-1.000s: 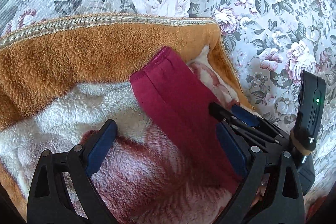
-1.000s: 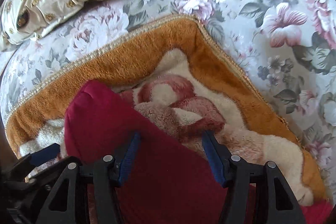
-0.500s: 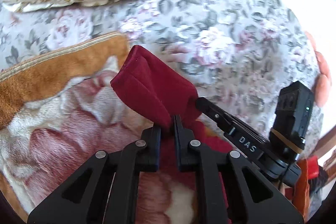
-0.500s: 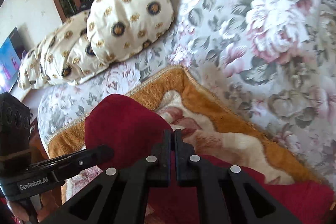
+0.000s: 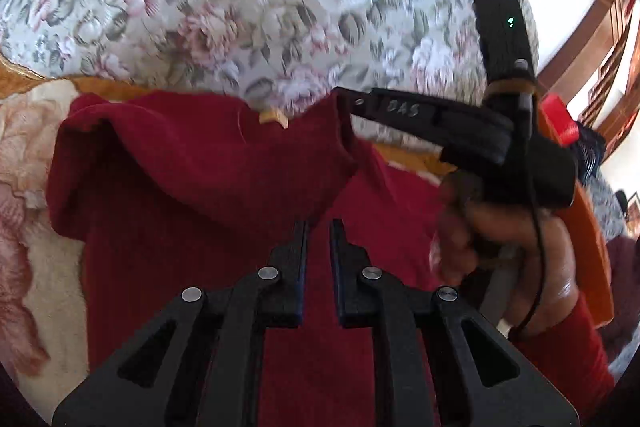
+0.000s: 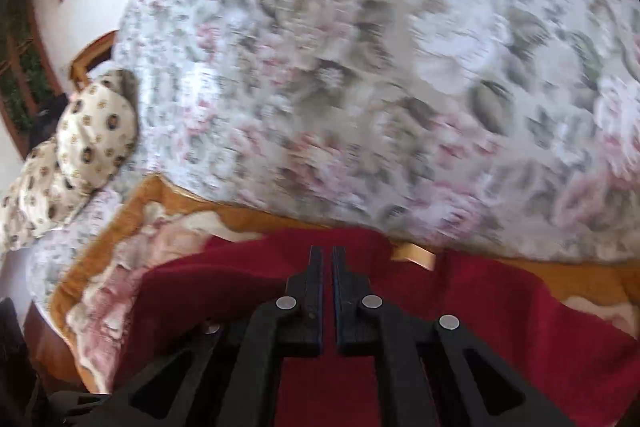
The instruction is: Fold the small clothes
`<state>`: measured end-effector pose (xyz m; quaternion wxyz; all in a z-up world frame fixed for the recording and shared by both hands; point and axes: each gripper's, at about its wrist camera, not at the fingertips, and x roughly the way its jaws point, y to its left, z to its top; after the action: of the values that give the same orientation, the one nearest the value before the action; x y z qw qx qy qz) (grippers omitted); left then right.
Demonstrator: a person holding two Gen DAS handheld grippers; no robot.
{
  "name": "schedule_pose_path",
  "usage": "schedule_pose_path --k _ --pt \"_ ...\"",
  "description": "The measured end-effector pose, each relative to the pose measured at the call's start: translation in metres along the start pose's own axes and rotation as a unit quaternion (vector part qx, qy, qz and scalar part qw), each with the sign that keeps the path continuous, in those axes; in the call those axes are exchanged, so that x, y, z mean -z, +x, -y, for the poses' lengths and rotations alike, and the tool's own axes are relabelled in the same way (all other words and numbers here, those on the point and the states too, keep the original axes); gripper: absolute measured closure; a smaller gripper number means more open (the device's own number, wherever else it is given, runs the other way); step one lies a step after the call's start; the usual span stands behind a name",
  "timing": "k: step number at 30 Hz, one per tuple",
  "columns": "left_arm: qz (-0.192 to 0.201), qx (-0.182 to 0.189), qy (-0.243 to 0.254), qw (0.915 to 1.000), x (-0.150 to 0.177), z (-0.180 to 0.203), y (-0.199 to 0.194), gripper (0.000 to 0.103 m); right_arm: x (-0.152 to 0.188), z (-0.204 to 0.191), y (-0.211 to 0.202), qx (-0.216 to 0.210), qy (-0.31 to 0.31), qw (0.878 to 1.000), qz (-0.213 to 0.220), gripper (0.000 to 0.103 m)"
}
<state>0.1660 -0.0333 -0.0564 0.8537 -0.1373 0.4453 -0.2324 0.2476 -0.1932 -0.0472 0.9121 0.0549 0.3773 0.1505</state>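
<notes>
Bedspread: the flowered bedspread (image 6: 360,67) is the biggest surface, pale with pink roses and grey-green leaves, smooth and flat; it fills the upper part of both views and is smeared by motion blur, most of all in the right wrist view.
Blanket: the fluffy blanket (image 5: 36,155) lies on the bedspread, cream and pink pile with an orange-brown border; its edge runs just behind the cloth, and its near part is cut off by the frame.
Cloth: the dark red garment (image 5: 208,187) is soft and matte, lying on the blanket with one part lifted and draped over the rest; a small tan label shows at its upper edge. What kind of garment it is cannot be told.
Pillow: a cream pillow (image 6: 84,147) with dark round dots sits far left, well apart from the cloth, beside a wooden bed frame.
Left gripper: the left gripper (image 5: 319,227) has its black fingers almost together, pinching the lifted red fold at their tips.
Right gripper: the right gripper (image 6: 327,253) has its fingers nearly closed with red cloth between them; in the left wrist view its tips meet the cloth's raised corner.
Hand: the right hand (image 5: 516,247) wraps the gripper handle, with a red sleeve at the wrist.
</notes>
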Motion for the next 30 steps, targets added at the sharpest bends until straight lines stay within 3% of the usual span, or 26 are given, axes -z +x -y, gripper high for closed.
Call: schedule_pose_path --k 3,5,6,7,8,11,14,15,16,17,20,24,28,30 --pt "-0.013 -0.014 0.028 0.9994 0.010 0.006 -0.002 0.092 0.026 0.052 -0.008 0.010 0.049 0.998 -0.022 0.087" --pt "-0.011 -0.014 0.043 0.9989 0.013 0.008 -0.018 0.075 0.043 0.072 -0.022 -0.002 0.083 0.996 -0.017 0.063" --pt "-0.007 -0.016 0.051 0.9986 0.015 0.007 -0.025 0.060 0.053 0.080 -0.026 -0.012 0.104 0.994 -0.014 0.057" --pt "0.001 -0.022 0.060 0.9980 0.017 0.004 -0.035 0.051 0.061 0.082 -0.032 -0.024 0.117 0.993 -0.015 0.054" --pt "0.007 -0.032 0.064 0.9974 0.018 -0.001 -0.042 0.051 0.069 0.081 -0.034 -0.037 0.125 0.991 -0.022 0.054" --pt "0.018 -0.064 0.062 0.9959 0.022 -0.022 -0.060 0.051 0.081 0.064 -0.017 -0.054 0.120 0.990 -0.054 0.054" --pt "0.025 -0.101 0.029 0.9942 0.025 -0.050 -0.072 0.051 0.082 0.045 0.017 -0.030 0.097 0.991 -0.084 0.056" --pt "0.023 -0.104 0.015 0.9942 0.025 -0.059 -0.075 0.051 0.081 0.039 0.023 -0.017 0.093 0.992 -0.081 0.062" --pt "0.021 -0.106 -0.001 0.9941 0.025 -0.069 -0.078 0.051 0.078 0.033 0.024 -0.001 0.080 0.994 -0.070 0.088" --pt "0.022 -0.110 -0.012 0.9936 0.023 -0.076 -0.082 0.051 0.074 0.028 0.022 -0.001 0.068 0.995 -0.068 0.099" --pt "0.041 -0.140 -0.021 0.9891 0.015 -0.091 -0.093 0.051 0.047 0.030 -0.011 -0.015 0.059 0.998 -0.009 0.099" --pt "0.060 -0.142 -0.032 0.9875 0.001 -0.095 -0.091 0.051 0.017 0.059 -0.060 0.060 0.041 0.996 0.051 0.099" --pt "0.045 -0.149 -0.035 0.9872 -0.007 -0.093 -0.060 0.051 0.016 0.104 -0.043 0.138 0.068 0.988 0.021 0.099" --pt "0.027 -0.151 -0.037 0.9875 -0.012 -0.088 -0.040 0.051 0.026 0.124 -0.019 0.139 0.086 0.987 -0.004 0.099"
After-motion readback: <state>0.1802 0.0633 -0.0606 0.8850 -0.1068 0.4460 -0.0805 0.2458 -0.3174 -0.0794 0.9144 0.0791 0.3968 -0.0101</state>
